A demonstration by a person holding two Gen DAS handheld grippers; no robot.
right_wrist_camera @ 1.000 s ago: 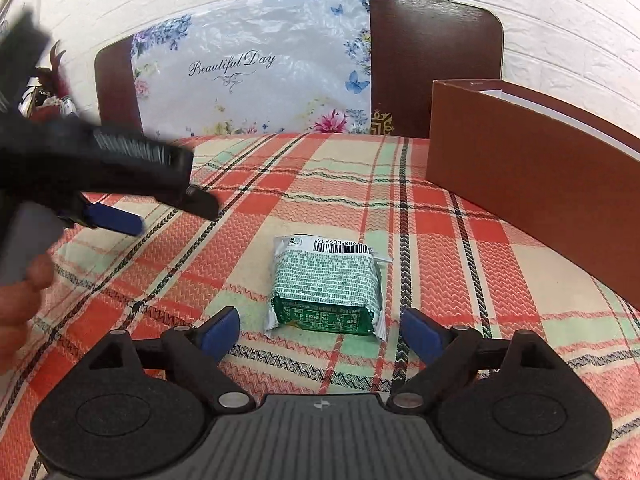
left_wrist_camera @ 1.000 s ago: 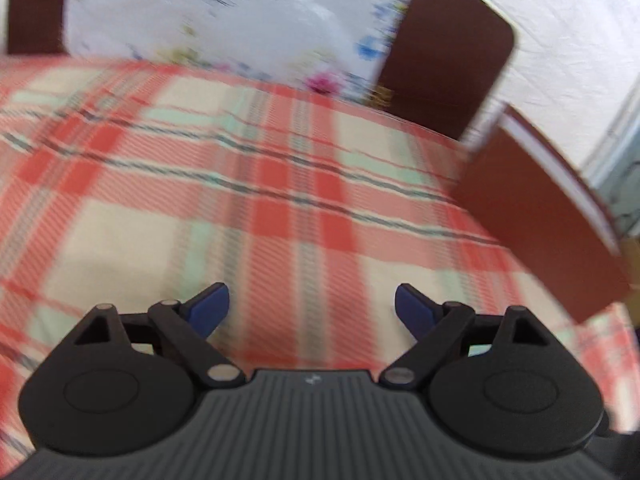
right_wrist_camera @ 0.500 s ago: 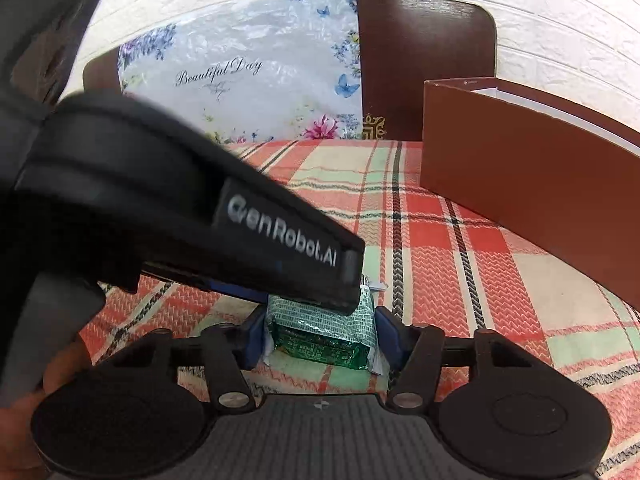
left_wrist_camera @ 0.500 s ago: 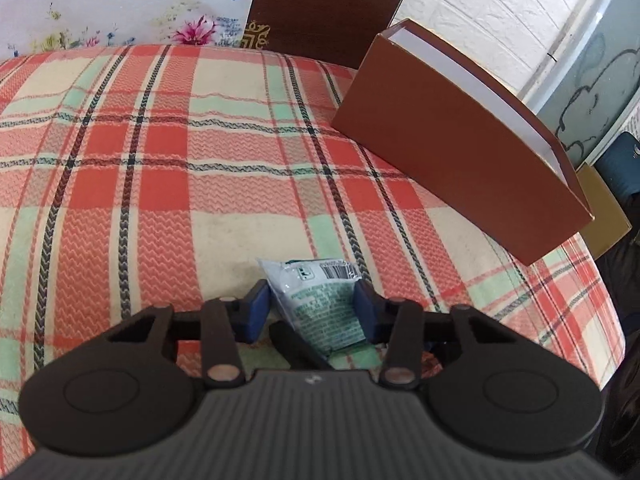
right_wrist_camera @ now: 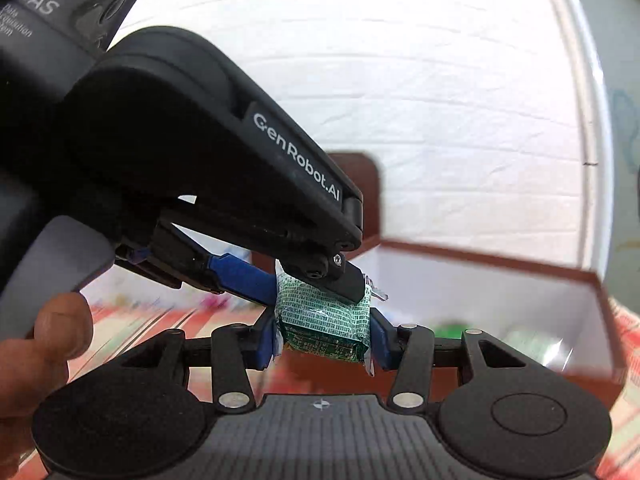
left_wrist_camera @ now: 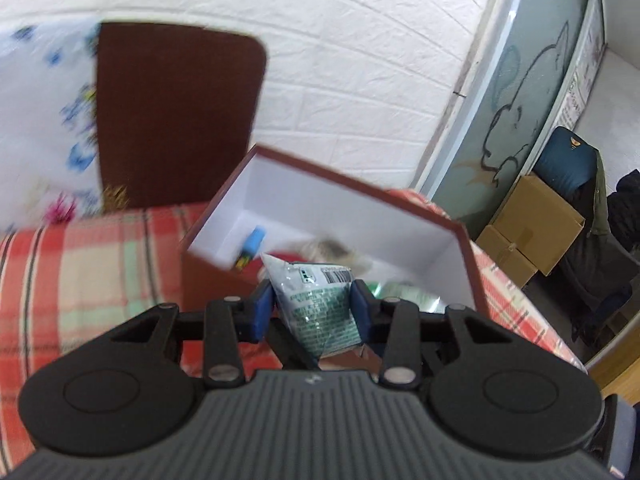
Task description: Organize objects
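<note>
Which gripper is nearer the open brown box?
Cannot tell: both grip one green packet short of the brown white-lined box; left gripper from above, right gripper below.

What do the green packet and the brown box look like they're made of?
The green printed packet looks like thin glossy plastic film: crinkled, shiny, with crimped ends and a barcode. The brown open-topped box looks like rigid paperboard, matte brown outside and plain white inside, with thin straight walls; I can't be certain.

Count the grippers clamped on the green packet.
2. The left gripper pinches the green packet from its sides; the right gripper clamps the same packet, raised near the brown box.
</note>
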